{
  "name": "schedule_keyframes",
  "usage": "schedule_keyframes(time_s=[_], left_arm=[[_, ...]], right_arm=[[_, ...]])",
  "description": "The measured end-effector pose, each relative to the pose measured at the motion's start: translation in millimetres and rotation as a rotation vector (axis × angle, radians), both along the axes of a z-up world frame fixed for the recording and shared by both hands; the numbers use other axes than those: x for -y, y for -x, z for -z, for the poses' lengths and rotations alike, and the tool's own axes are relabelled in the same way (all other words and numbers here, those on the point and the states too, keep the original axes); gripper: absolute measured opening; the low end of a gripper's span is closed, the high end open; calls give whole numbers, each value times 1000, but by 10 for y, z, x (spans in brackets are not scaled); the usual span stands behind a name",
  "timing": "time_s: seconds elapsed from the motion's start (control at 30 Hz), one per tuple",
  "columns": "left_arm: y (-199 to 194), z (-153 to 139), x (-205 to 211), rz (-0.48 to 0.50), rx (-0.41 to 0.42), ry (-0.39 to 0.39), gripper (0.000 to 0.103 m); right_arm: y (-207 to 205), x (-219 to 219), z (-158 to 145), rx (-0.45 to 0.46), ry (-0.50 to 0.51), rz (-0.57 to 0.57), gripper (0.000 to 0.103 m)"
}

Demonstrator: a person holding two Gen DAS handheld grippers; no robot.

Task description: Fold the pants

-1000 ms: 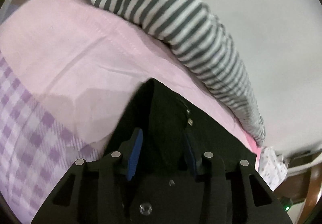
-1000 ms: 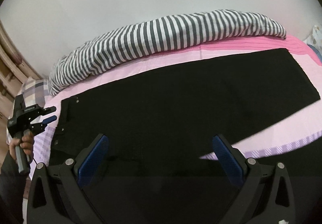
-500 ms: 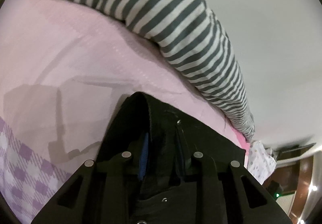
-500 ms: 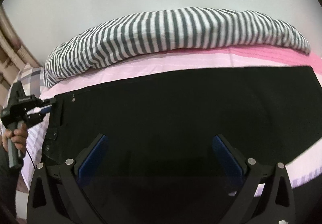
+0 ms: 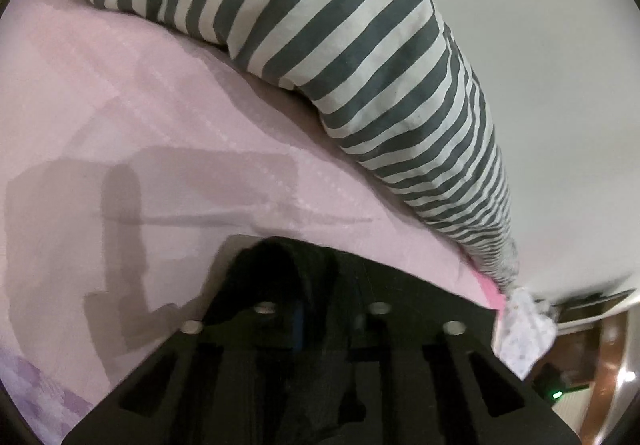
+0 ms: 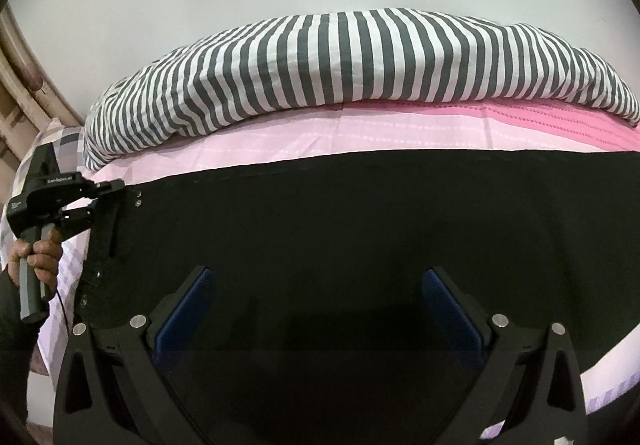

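Left wrist view looks along the left hand-held gripper [image 5: 320, 309], whose fingers are drawn close together with a bunched fold of the black pants [image 5: 280, 269] pinched between them; a sliver of blue pad shows through the cloth. That lifted corner of the pants stands up over the pale pink bedsheet [image 5: 160, 133], which carries the gripper's shadow. A long striped pillow [image 5: 360, 77] in grey and white runs along the far side of the bed against the white wall [image 5: 540, 45]. At the pillow's far end sits a small spotted white cloth [image 5: 524, 333], just beside the bed's edge.

Right wrist view shows the right hand-held gripper [image 6: 316, 309] spread wide, its blue pads [image 6: 184, 309] well apart and hovering over the middle of the pants [image 6: 360, 213] with nothing between them. The pants lie flat and lengthwise across the bed, covering most of the pink sheet [image 6: 320, 141] in front of the striped pillow [image 6: 340, 61]. At the left end, the other gripper [image 6: 104, 197], held in the person's left hand [image 6: 36, 253], grips the waistband corner near two small metal studs. A darker pink strip of bedding [image 6: 560, 117] shows under the pillow's right end.
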State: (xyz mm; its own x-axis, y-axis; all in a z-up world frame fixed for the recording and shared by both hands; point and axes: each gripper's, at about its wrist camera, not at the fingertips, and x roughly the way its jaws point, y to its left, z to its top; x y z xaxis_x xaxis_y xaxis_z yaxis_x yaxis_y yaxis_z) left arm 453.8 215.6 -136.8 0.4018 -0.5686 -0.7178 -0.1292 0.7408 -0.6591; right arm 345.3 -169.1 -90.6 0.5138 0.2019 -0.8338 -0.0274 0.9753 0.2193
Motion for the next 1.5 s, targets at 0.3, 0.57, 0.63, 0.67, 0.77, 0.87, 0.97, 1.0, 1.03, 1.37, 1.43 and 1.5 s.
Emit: schedule_keyframes(time_s=[0.3,0.57,0.63,0.67,0.77,0.87,0.97,1.0,1.03,1.37,1.43,1.5], left_arm=[[393,-677,189,8,219,-42,8],[761,-1141,411,44,356,-84,7],[848,-1203,412,45,380,-83,7],[887,-1237,406,45,390,-87,7],[976,-1300,292,44,404,-93,7],[1002,-1307,251,39,398,-103,7],[987,-1301,280,40,389,-116,8],[985,-1300,293,43,387,-124,8],[980,-1300,307,42,385,-134,8],[905,-1236,321,31,371,-161,8],[876,-1218,327,29,367,-171,8],[859,-1211,348,30,370,-187,7]], right_arm=[[-366,261,-113,-33,4,-254,103],[-993,277,-229,-83,71,-624,90],[-1134,224,-210,-92,96,-685,80],[-1193,194,-191,-110,95,-729,78],[-1367,109,-91,-182,103,-845,71],[-1494,32,31,-237,131,-927,62],[-1581,67,140,-277,137,-956,53],[-1587,89,159,-286,138,-962,52],[-1600,117,179,-291,139,-966,49],[-1529,498,206,-338,151,-930,34],[-1472,530,188,-317,177,-914,22],[-1407,513,144,-281,224,-904,12]])
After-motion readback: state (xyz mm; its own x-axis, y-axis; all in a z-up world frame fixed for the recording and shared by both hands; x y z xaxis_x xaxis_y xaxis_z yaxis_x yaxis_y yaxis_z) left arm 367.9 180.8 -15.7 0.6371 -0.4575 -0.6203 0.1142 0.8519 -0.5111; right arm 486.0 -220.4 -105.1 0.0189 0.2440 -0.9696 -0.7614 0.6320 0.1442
